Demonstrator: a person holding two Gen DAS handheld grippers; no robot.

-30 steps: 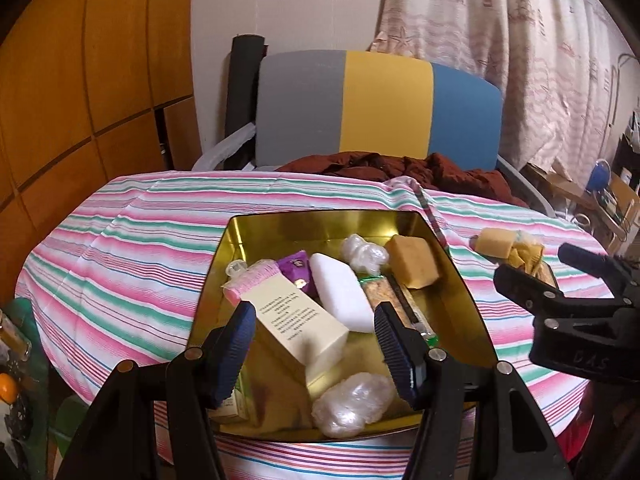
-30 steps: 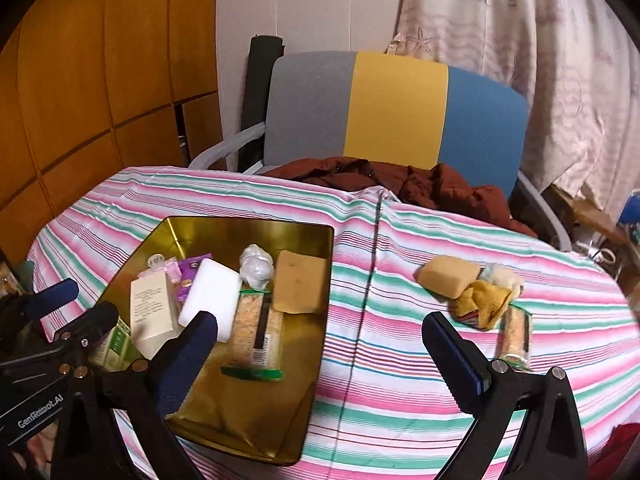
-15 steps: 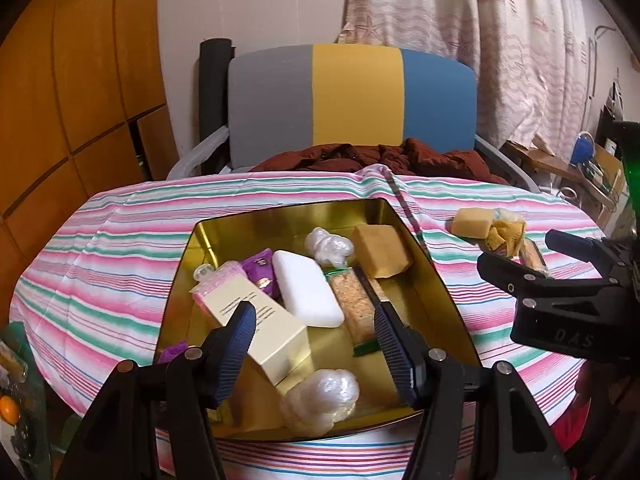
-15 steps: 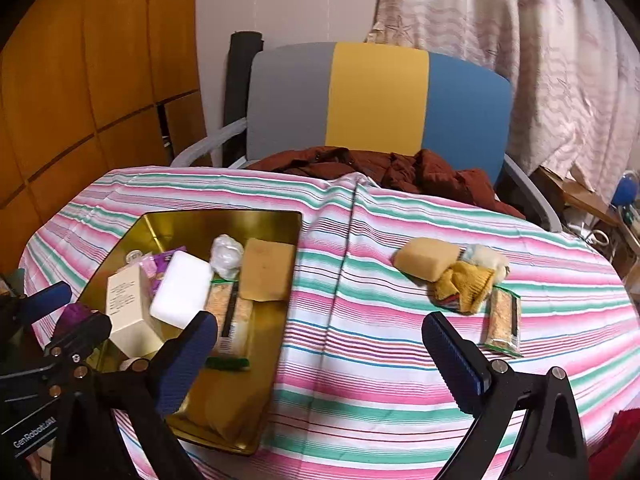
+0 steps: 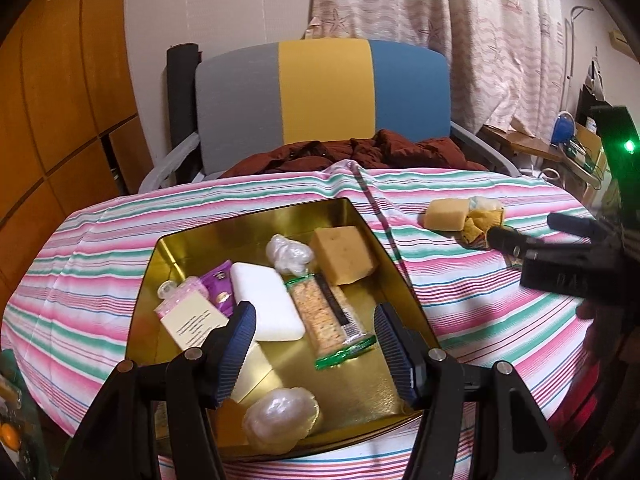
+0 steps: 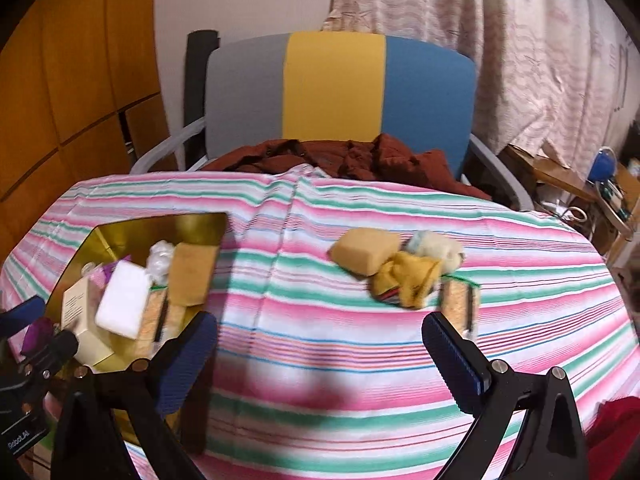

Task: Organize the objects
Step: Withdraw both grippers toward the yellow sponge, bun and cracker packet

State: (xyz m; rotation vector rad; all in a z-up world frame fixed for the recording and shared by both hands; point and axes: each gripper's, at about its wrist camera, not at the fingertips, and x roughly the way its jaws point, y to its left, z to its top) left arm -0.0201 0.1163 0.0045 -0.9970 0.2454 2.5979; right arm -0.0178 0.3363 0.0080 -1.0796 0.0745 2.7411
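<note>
Right gripper [image 6: 320, 344] shifted rightward over striped cloth [image 6: 320, 360], fingers wide; left gripper [image 5: 316, 332] wide above shiny gold tin [image 5: 360, 392]

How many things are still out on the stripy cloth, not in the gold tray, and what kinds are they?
Sponge: 1
Yellow cloth: 1
White fluffy wad: 1
Cracker packet: 1
Total: 4

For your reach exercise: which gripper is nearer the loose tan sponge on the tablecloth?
Right. The right gripper faces the tan sponge, open; the left gripper hangs over the gold tin.
</note>
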